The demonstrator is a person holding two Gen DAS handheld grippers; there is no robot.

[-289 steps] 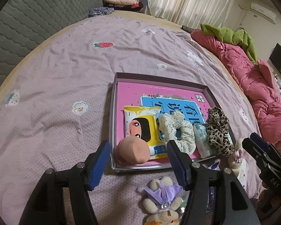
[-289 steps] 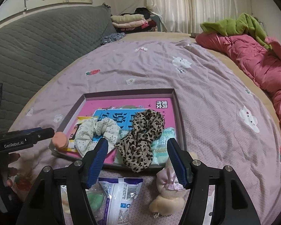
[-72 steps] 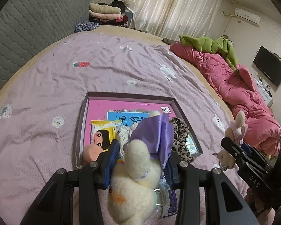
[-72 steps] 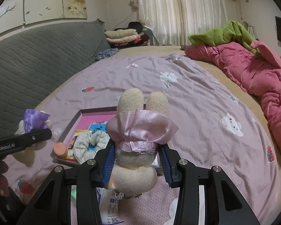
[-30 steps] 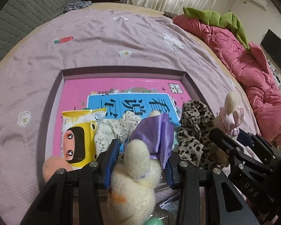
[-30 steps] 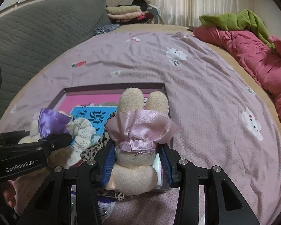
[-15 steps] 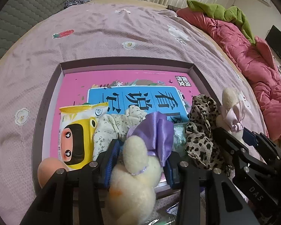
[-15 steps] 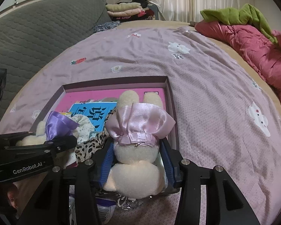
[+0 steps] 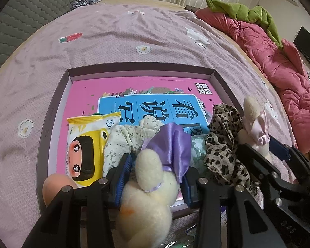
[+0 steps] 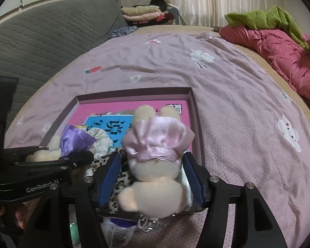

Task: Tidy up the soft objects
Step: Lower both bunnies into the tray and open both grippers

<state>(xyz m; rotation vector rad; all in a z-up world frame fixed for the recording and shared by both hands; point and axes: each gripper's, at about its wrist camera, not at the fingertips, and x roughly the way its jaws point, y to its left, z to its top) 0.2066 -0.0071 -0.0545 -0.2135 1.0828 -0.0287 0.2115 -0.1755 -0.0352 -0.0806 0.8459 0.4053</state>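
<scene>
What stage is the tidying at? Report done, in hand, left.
Done: floral scrunchie, leopard-print scrunchie and yellow wipes pack lie in the shallow purple tray. In hand: left gripper holds the cream plush bunny with purple bow; right gripper brackets the pink-bowed plush bunny over the tray's near edge. Left: setting both down; plastic packets outside the tray.

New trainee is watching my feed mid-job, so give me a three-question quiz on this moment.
1. True or false: the left gripper holds the plush toy with the purple bow.
2. What colour is the bow on the toy between the right gripper's fingers?
3. Which lies in the tray: A) leopard scrunchie, B) scissors, C) mug?

Key: 1 true; 2 pink; 3 A.
</scene>
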